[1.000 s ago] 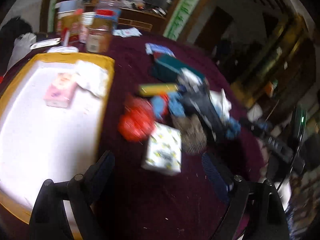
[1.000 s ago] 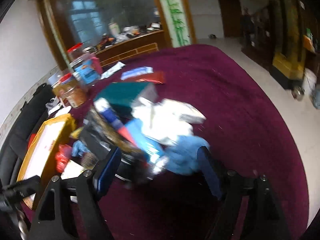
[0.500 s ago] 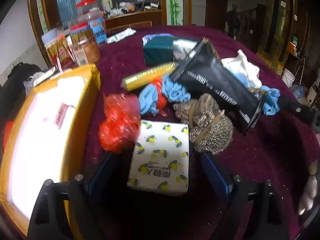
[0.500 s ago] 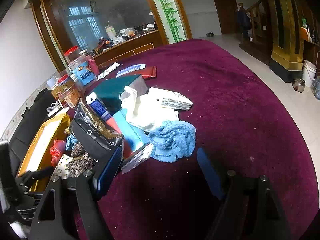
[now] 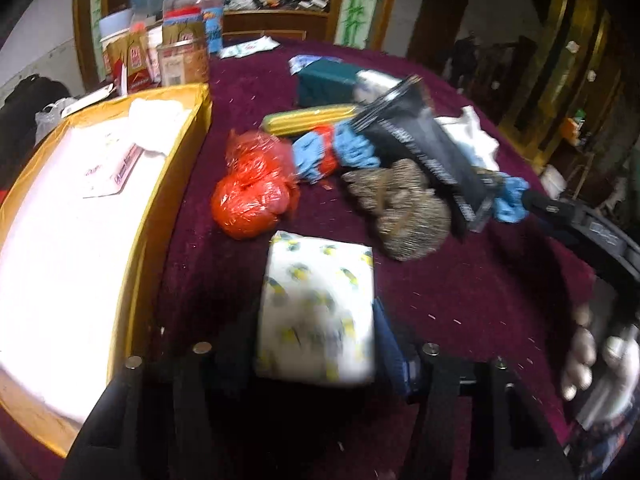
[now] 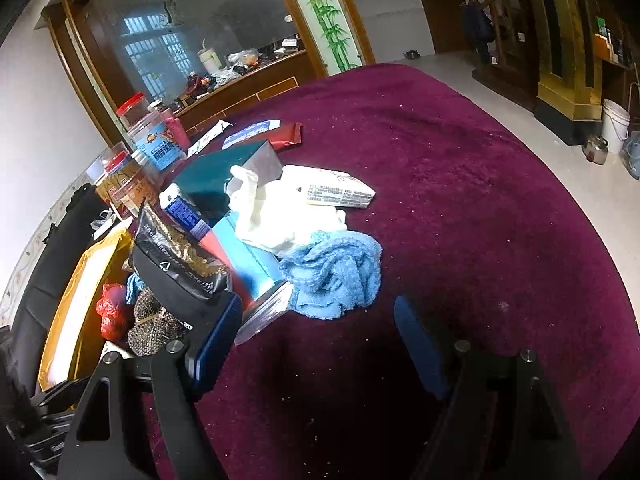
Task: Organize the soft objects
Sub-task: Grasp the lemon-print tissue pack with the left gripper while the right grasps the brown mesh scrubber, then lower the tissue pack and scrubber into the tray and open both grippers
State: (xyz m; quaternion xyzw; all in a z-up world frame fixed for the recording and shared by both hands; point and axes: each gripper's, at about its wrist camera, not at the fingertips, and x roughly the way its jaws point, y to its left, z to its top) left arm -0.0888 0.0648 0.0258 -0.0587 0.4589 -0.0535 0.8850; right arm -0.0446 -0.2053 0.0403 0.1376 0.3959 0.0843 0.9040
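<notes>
So the left gripper [image 5: 316, 344] is closing in around the tissue pack [image 5: 318, 308], the white one with little lemon prints, lying on the maroon tablecloth [image 5: 480, 292] just beside the yellow tray [image 5: 168, 216]. Pads look right at its 2 long sides, but I can't tell if they're pressing yet. It's probably light and squishy, with slick plastic wrap, so I'd grab across the middle of the sides, not a corner. The right gripper [image 6: 320, 340] hangs with its jaws apart and empty, near the blue towel [image 6: 336, 272].
</notes>
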